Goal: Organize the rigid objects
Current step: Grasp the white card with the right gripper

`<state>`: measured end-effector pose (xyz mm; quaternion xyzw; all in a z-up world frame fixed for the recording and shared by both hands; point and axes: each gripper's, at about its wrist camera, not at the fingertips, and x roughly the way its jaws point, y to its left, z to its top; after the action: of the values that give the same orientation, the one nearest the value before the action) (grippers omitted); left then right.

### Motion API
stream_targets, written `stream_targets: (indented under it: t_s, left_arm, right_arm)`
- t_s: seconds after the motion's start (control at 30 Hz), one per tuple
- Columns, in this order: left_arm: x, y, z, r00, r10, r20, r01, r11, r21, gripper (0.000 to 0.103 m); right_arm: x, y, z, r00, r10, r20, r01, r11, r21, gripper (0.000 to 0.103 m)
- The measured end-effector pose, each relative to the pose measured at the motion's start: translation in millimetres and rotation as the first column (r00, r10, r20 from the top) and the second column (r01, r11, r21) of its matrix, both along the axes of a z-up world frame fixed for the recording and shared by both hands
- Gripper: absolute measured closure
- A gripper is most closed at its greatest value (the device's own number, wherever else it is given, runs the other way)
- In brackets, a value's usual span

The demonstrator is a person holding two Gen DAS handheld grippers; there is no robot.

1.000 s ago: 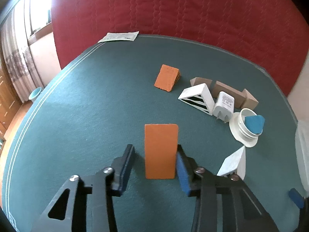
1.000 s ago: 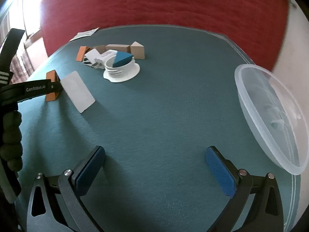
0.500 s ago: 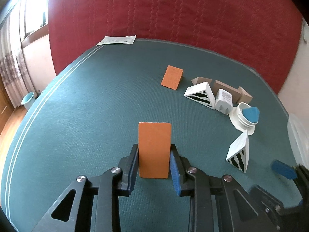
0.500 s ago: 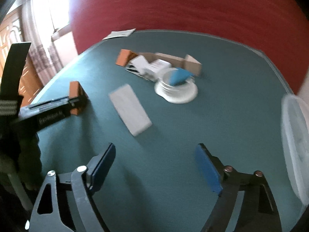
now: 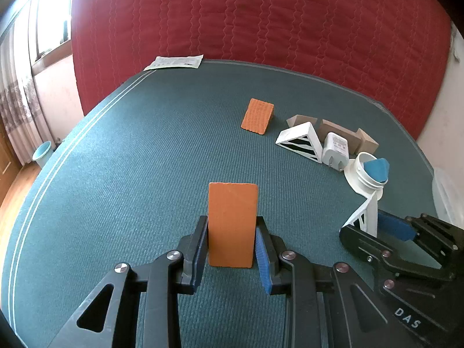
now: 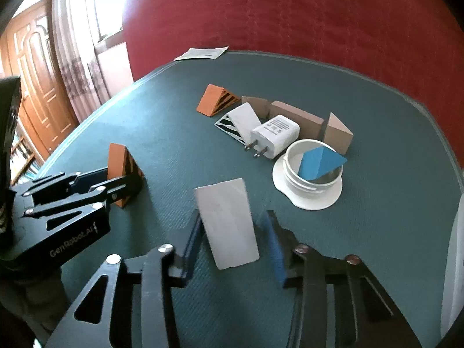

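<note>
Orange, wedge-shaped, and standing on the green table (image 5: 121,156), the near orange wedge (image 5: 232,223) is clamped between both pads of the left gripper (image 5: 232,249), toward the table's left edge. Just to its right, the right gripper (image 6: 232,237) straddles the white wedge (image 6: 227,221) with its fingers spread (a gap shows on each side). Toward the far edge lie a second orange wedge (image 5: 258,116), a striped white wedge (image 5: 301,142), a white charger (image 6: 275,134), cardboard blocks (image 6: 295,119) and a white jar (image 6: 311,174) holding a blue wedge (image 6: 322,163).
</note>
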<state>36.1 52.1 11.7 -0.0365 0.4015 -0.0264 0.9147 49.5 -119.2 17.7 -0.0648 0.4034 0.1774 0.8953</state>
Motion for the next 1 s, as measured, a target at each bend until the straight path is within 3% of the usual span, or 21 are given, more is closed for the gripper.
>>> stream_targets:
  t_s: [0.03, 0.63, 1.0]
  left_arm:
    - [1, 0, 0, 1.0, 0.0, 0.0, 0.0, 1.0, 0.001, 0.071]
    - [-2, -2, 3, 1.0, -0.019, 0.008, 0.019, 1.0, -0.004, 0.071]
    - [-18, -31, 16, 0.996, -0.08, 0.024, 0.08, 0.997, 0.015, 0.071]
  right_arm:
    - [-1, 1, 0, 1.0, 0.003, 0.006, -0.003, 1.0, -0.007, 0.068]
    - [-29, -53, 12, 0.991, -0.134, 0.019, 0.133, 0.989, 0.072, 0.069]
    - [-55, -100, 26, 0.976, -0.214, 0.051, 0.206, 0.971, 0.117, 0.069]
